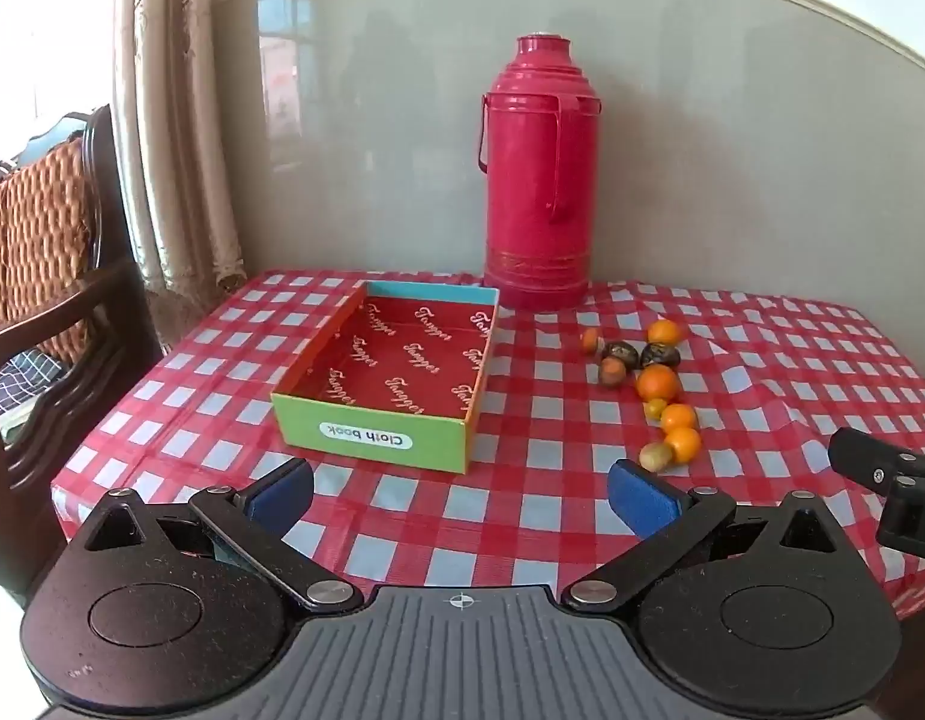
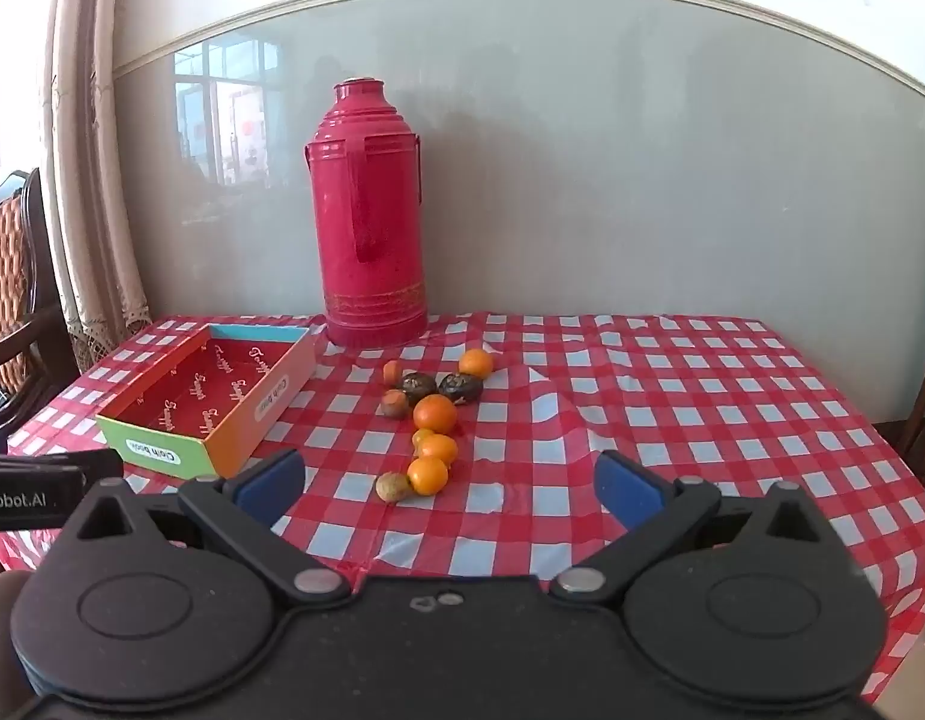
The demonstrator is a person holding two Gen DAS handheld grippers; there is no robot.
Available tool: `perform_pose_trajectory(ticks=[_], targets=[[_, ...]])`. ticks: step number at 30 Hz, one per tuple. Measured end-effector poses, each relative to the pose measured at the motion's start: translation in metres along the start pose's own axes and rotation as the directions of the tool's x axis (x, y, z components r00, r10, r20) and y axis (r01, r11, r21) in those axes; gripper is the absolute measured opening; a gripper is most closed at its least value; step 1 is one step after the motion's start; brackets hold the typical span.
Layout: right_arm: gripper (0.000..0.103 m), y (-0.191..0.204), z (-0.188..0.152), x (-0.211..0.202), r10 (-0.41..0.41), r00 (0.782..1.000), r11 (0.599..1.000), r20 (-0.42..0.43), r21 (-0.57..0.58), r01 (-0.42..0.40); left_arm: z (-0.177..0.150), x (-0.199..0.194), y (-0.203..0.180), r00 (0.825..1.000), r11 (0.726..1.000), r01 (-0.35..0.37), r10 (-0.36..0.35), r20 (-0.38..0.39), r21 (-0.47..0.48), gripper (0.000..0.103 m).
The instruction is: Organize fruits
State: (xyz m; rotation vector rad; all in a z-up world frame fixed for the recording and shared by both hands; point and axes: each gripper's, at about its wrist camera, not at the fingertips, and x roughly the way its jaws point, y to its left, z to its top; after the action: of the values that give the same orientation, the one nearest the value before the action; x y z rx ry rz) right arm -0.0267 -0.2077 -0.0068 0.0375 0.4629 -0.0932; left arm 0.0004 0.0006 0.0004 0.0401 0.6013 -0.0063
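Several small fruits lie in a loose cluster on the red checked tablecloth [image 1: 522, 510]: oranges such as the largest one [image 1: 658, 382] [image 2: 434, 413], two dark round fruits [image 1: 660, 355] [image 2: 460, 387], and a brownish one [image 1: 656, 456] [image 2: 392, 486] nearest me. An open cardboard box [image 1: 390, 372] [image 2: 210, 399] with a red lining stands empty to their left. My left gripper [image 1: 462, 495] is open and empty, in front of the box. My right gripper [image 2: 450, 483] is open and empty, in front of the fruits.
A tall red thermos [image 1: 537, 174] [image 2: 372, 216] stands at the back against the wall. A dark wooden chair [image 1: 54, 324] with a woven cushion is left of the table. The right gripper's body [image 1: 894, 480] shows at the left wrist view's right edge.
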Motion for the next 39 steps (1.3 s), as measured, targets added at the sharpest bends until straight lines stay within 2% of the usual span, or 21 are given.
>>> perform_pose_trajectory(ticks=[2,3,7,10,39], targets=[[0.097,0.001,-0.002,0.000,0.002,1.000,1.000,-0.007,-0.005,-0.002,0.002,0.002,0.000,1.000,1.000,-0.004,0.004,0.007,-0.012,0.103],[0.097,0.000,0.001,-0.001,0.005,1.000,1.000,-0.008,0.005,-0.005,-0.003,0.004,-0.007,1.000,1.000,-0.010,0.010,0.017,0.016,0.103],[0.097,0.000,0.000,0.000,0.002,1.000,1.000,-0.009,-0.001,-0.002,-0.007,0.001,-0.010,0.999,1.000,0.017,-0.017,0.044,0.005,0.103],[0.097,0.000,0.005,0.000,0.000,1.000,1.000,-0.010,-0.002,0.000,-0.005,-0.002,-0.006,0.998,0.999,0.039,-0.039,0.040,-0.006,0.103],[0.097,0.000,0.001,0.002,0.010,1.000,1.000,-0.003,0.003,-0.010,-0.005,0.000,-0.001,0.998,0.998,0.051,-0.050,0.037,-0.026,0.103]])
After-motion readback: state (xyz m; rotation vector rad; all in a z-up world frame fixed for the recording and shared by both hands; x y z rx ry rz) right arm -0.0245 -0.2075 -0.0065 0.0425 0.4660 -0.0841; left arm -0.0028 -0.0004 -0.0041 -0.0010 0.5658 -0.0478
